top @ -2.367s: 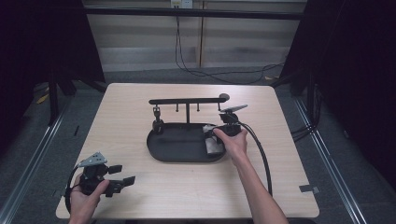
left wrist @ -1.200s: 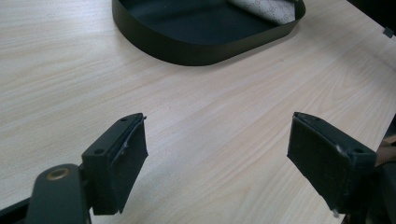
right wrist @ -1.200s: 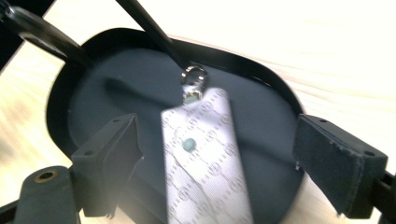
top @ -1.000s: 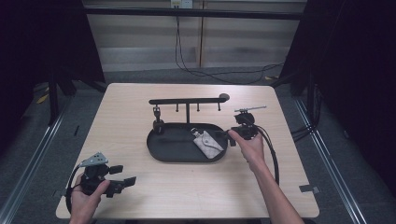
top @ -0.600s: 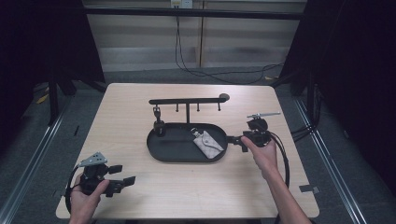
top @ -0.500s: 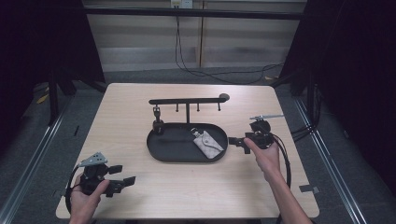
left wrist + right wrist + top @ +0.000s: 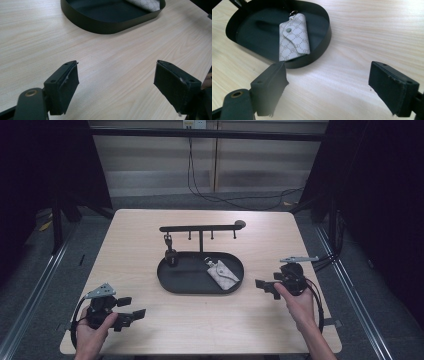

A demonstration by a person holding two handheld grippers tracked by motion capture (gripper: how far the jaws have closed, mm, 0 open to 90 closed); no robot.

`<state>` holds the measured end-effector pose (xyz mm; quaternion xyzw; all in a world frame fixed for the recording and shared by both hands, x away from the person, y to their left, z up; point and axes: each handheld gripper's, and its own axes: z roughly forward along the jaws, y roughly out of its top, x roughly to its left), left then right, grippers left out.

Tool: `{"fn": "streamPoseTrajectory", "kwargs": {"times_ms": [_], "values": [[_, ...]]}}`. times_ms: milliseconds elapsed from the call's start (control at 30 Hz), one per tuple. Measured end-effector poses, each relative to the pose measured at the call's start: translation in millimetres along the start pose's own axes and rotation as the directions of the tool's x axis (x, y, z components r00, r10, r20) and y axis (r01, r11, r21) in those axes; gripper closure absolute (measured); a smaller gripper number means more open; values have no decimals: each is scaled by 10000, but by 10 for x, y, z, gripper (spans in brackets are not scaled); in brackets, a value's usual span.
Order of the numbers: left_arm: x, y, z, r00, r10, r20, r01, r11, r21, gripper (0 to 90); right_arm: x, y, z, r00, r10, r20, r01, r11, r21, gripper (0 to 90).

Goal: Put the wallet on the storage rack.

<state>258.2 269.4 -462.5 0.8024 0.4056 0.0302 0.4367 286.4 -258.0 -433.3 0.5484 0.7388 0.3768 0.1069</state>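
A black oval tray lies at the table's middle, with a black hook rack rising from its back. A pale patterned key pouch lies in the tray's right half; the right gripper view shows the pouch lying flat with its snap flap up. A dark item hangs from the rack's left hook. My right gripper is open, right of the tray, jaws pointing at it, nothing held. My left gripper is open at the near left, empty, facing the tray.
The light wooden table has bare room on both sides of the tray. Cables trail from both grippers over the near edge. Beyond the table's far edge lie a dark floor and a cable.
My right gripper has let go of the key pouch in the tray and drawn back to the right, off the tray, now open over bare table. The left gripper has stayed put.
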Motion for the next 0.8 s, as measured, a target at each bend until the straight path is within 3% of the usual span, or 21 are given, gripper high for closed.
{"fn": "streamPoseTrajectory", "kwargs": {"times_ms": [200, 367, 567, 633, 800], "values": [[8, 1, 2, 10000, 17, -28, -17, 10000, 24, 195, -13, -169, -139, 9996, -181, 223, 184, 9997, -157, 150], [-6, 0, -3, 10000, 58, 5, -58, 10000, -30, 195, -47, -338, -212, 9996, 67, 281, -56, 9993, -375, 151], [-1, -4, -7, 10000, 48, -5, -48, 10000, -11, 195, -88, -504, -250, 9990, 124, 423, -118, 9998, -155, 151], [3, -5, -5, 10000, 37, -30, -37, 10000, 22, 196, -132, -567, -273, 9979, 79, 636, -71, 9999, -123, 151], [-4, -3, -2, 10000, 41, 2, -41, 10000, -5, 196, -267, -714, -267, 9957, 504, 775, -498, 9987, -105, 154]]}}
